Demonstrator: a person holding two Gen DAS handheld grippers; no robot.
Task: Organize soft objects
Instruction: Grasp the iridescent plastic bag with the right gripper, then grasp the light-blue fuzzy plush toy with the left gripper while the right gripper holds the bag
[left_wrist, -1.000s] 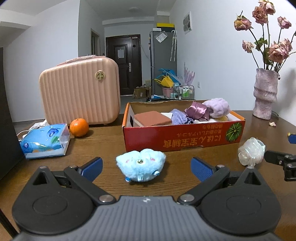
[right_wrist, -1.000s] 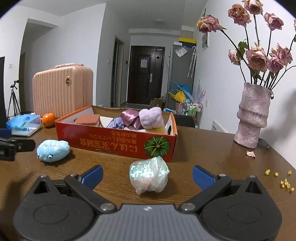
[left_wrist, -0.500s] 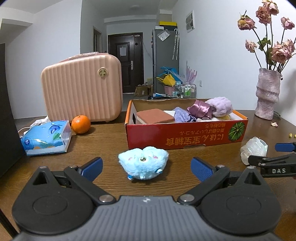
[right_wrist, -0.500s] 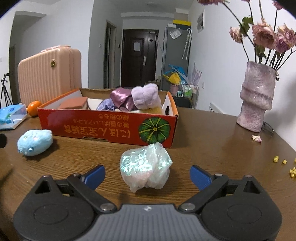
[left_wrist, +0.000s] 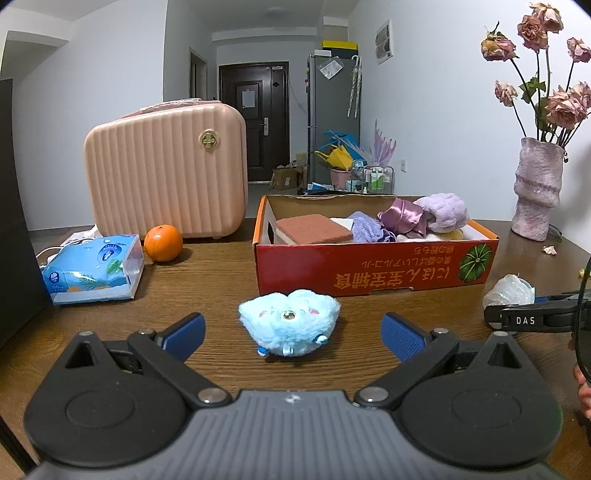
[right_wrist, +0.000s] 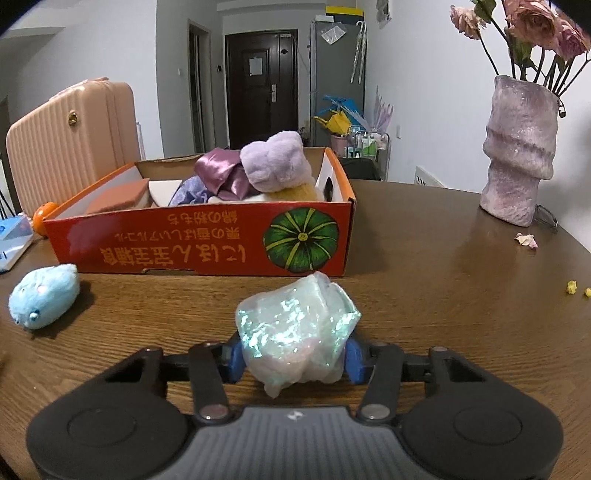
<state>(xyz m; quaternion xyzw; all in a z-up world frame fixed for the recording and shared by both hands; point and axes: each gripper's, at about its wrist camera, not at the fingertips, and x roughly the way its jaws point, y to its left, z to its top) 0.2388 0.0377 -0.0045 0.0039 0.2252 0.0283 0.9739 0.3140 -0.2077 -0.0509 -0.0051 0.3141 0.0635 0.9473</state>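
A crumpled iridescent bundle (right_wrist: 295, 328) lies on the wooden table in front of the red cardboard box (right_wrist: 203, 240). My right gripper (right_wrist: 295, 360) has its jaws closing around it, and both blue pads (right_wrist: 234, 360) press into its sides. In the left wrist view the same bundle (left_wrist: 511, 291) shows at the right edge, behind a right finger (left_wrist: 524, 319). A fluffy blue plush (left_wrist: 290, 321) sits on the table between the fingers of my open left gripper (left_wrist: 293, 334), untouched. The box (left_wrist: 369, 266) holds a brown sponge, purple cloths and a lilac plush.
A pink suitcase (left_wrist: 166, 173), an orange (left_wrist: 163, 243) and a tissue pack (left_wrist: 94, 269) stand at the left of the table. A vase of dried roses (right_wrist: 521, 147) is at the right, with a petal (right_wrist: 526, 239) and yellow crumbs (right_wrist: 571, 286) near it.
My right gripper has moved forward and down onto the iridescent bundle, and its jaws went from wide open to closed against it. The left gripper and the blue plush have stayed put.
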